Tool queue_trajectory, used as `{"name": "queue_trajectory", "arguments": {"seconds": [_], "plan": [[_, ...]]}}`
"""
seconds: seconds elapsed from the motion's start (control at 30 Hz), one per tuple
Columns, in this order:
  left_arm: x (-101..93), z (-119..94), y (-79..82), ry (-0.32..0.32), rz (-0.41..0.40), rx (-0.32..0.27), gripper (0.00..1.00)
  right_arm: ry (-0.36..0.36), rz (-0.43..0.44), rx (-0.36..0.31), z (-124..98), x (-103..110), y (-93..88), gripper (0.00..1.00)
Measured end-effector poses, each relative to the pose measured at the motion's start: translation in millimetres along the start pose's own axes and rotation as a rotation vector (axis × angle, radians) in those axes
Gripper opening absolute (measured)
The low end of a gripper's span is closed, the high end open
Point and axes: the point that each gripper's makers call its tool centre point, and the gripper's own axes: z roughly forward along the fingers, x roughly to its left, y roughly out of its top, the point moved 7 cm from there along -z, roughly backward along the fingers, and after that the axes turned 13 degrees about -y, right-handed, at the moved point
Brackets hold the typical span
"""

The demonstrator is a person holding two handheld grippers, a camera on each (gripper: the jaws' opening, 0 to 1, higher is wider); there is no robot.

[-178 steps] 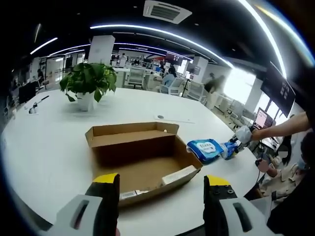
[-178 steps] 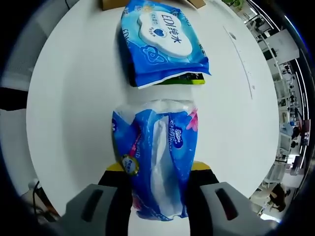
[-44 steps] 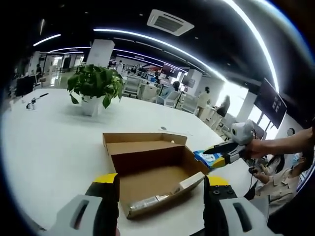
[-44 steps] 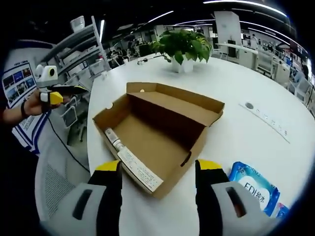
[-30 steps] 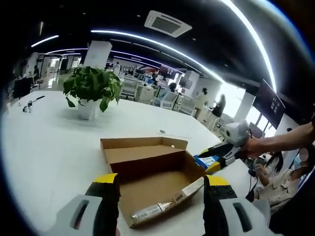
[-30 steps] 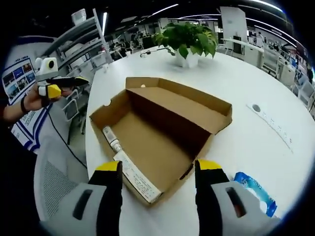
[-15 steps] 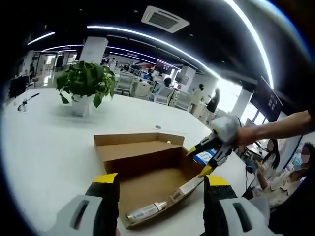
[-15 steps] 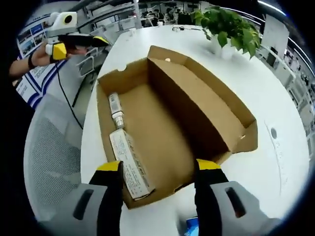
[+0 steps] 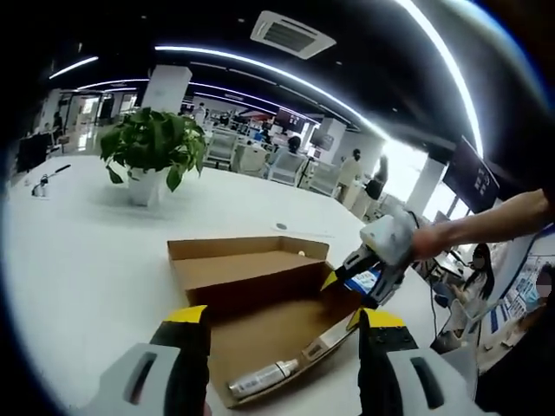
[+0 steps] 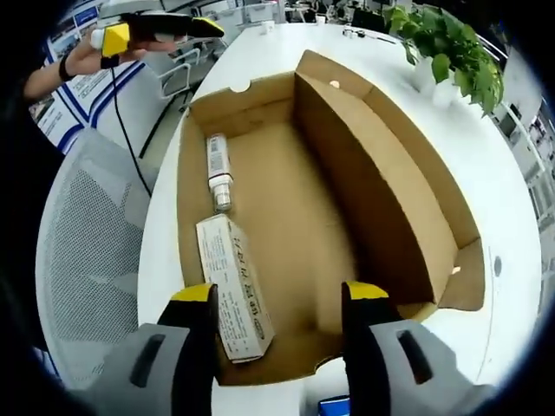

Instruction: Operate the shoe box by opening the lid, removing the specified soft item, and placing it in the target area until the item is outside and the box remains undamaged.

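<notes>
The brown cardboard shoe box [image 9: 260, 290] lies open on the white table, its lid flap folded out at the far side. Inside lie a small white tube [image 9: 260, 379] and a flat printed carton [image 9: 329, 338]; from above, the tube [image 10: 217, 182] and carton [image 10: 234, 286] lie along the box's [image 10: 295, 217] left wall. My left gripper [image 9: 282, 347] hangs open in front of the box. My right gripper [image 10: 277, 321] is open above the box's near end, holding nothing. It enters the left gripper view as the right gripper [image 9: 342, 297], over the box's right end. A blue soft pack [image 9: 371, 282] lies just behind it.
A potted plant [image 9: 152, 152] stands at the table's far left. A grey mesh chair [image 10: 87, 260] sits beside the table edge. A hand holds the left gripper [image 10: 186, 26] beyond the box. A sliver of the blue pack [image 10: 334, 405] shows under my right jaws. Office desks and people fill the background.
My right gripper let go of the tissue pack beside the wipes pack, then swung left over the open box and now looks down into it. The left gripper has barely moved.
</notes>
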Motion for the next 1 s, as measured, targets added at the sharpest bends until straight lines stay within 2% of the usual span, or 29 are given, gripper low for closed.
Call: {"name": "queue_trajectory", "arguments": {"seconds": [0.1, 0.17, 0.4, 0.6, 0.73, 0.83, 0.9, 1.0], "plan": [[-1.1, 4, 1.3, -0.008, 0.0, -0.002, 0.71, -0.007, 0.0, 0.005, 1, -2, -0.9, 0.6], [-3.8, 6, 1.7, -0.014, 0.005, 0.006, 0.71, -0.036, -0.004, -0.002, 0, -6, -0.1, 0.62], [-4.4, 3, 3.5, -0.013, 0.009, -0.002, 0.71, -0.084, -0.057, -0.02, -6, -12, -0.4, 0.56], [-3.2, 0, -0.5, -0.012, 0.002, 0.002, 0.71, -0.087, -0.095, -0.013, -7, -13, 0.3, 0.53], [-1.6, -2, -1.5, -0.008, -0.003, -0.001, 0.71, -0.045, -0.12, -0.036, -12, -7, 5.8, 0.55], [-0.5, -2, -3.0, -0.008, -0.005, 0.002, 0.71, -0.035, -0.212, 0.016, -12, -5, 2.2, 0.56], [-1.0, -2, -2.9, -0.01, -0.005, 0.003, 0.71, -0.013, -0.241, 0.03, -8, 1, 1.3, 0.56], [-1.8, -2, -2.7, -0.012, -0.004, 0.005, 0.71, -0.011, -0.256, 0.04, -3, 6, 2.9, 0.51]]}}
